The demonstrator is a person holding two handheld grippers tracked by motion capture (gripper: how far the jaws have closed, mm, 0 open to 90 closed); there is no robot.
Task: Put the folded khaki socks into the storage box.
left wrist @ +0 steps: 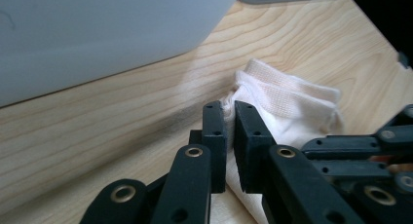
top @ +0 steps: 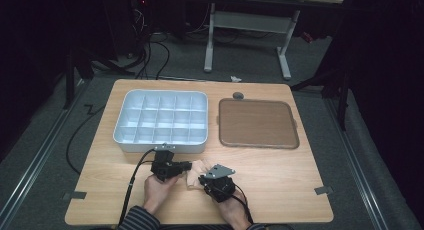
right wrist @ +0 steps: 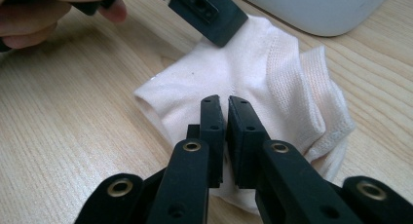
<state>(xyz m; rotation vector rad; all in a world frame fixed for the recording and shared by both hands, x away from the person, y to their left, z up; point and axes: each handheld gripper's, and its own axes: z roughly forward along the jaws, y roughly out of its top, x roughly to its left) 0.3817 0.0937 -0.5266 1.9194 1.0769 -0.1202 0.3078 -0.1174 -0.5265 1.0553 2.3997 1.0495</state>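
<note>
A pale pink-white sock [top: 196, 170] lies crumpled on the wooden table near its front edge, between the two hand-held grippers. My left gripper [top: 189, 165] reaches it from the left. In the left gripper view the left gripper [left wrist: 230, 113] is shut on a fold at the edge of the sock [left wrist: 292, 107]. My right gripper [top: 203, 180] comes in from the right front. In the right gripper view the right gripper [right wrist: 227, 105] is shut on the near part of the sock [right wrist: 272, 68], with the left gripper's jaw tip at the top.
A white tray with several compartments [top: 125, 136] stands just behind the sock; its wall [left wrist: 97, 34] looms close. To its right lies a flat brown tray [top: 259, 123], with a small grey disc [top: 238, 95] behind it. Bare wood spreads to the right.
</note>
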